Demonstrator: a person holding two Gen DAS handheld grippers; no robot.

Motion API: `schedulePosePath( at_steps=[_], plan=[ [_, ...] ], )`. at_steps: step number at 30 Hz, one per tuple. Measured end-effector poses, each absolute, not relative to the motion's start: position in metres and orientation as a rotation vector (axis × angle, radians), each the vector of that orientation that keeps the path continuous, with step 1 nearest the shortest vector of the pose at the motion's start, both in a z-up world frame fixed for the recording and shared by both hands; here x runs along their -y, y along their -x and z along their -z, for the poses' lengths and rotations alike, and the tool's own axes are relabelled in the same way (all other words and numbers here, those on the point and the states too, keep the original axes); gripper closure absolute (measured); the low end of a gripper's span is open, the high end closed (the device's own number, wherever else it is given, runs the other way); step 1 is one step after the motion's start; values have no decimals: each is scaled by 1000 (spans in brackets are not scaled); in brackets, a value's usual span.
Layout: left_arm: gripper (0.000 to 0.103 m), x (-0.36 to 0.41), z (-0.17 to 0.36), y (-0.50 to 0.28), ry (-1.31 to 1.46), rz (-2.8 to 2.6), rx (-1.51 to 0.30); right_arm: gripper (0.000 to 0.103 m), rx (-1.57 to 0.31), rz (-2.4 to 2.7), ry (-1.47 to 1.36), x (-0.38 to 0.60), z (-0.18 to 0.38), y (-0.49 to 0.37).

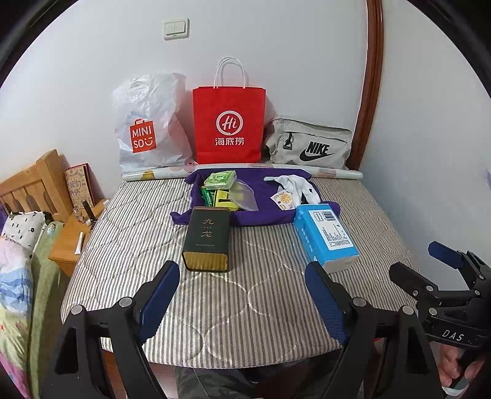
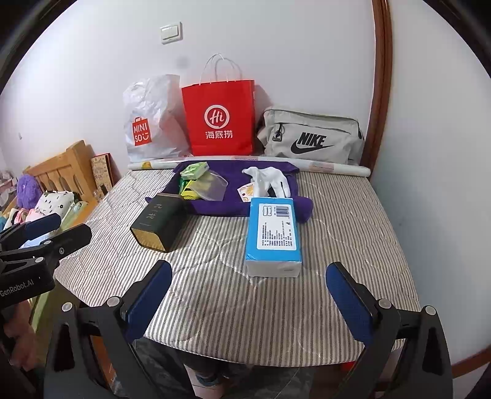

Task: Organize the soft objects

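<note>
While both hand-held grippers, left [image 1: 242,291] and right [image 2: 248,294], hover spread at the near edge, the blue tissue pack [image 2: 273,236] lies right of the dark tin [image 2: 159,222]; white gloves [image 2: 270,181] rest on the far purple cloth [image 2: 239,196].

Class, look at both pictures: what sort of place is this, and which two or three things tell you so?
Most likely a bedroom at home. A striped quilted mattress fills the middle, a wooden headboard with a pillow stands on the left, and shopping bags lean on a plain wall with a light switch.
</note>
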State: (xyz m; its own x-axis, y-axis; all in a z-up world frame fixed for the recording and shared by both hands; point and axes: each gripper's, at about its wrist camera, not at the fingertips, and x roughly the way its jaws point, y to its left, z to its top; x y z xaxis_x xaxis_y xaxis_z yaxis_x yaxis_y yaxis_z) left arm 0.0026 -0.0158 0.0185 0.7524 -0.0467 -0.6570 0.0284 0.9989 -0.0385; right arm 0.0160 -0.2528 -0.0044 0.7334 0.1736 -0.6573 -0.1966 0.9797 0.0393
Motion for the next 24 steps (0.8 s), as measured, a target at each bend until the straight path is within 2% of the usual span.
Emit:
schedulePosePath(
  at_steps=[24],
  plan=[
    [20,15,-18,-1,31,40,-720,4,-710,-203,37,253,2,-13]
  ],
)
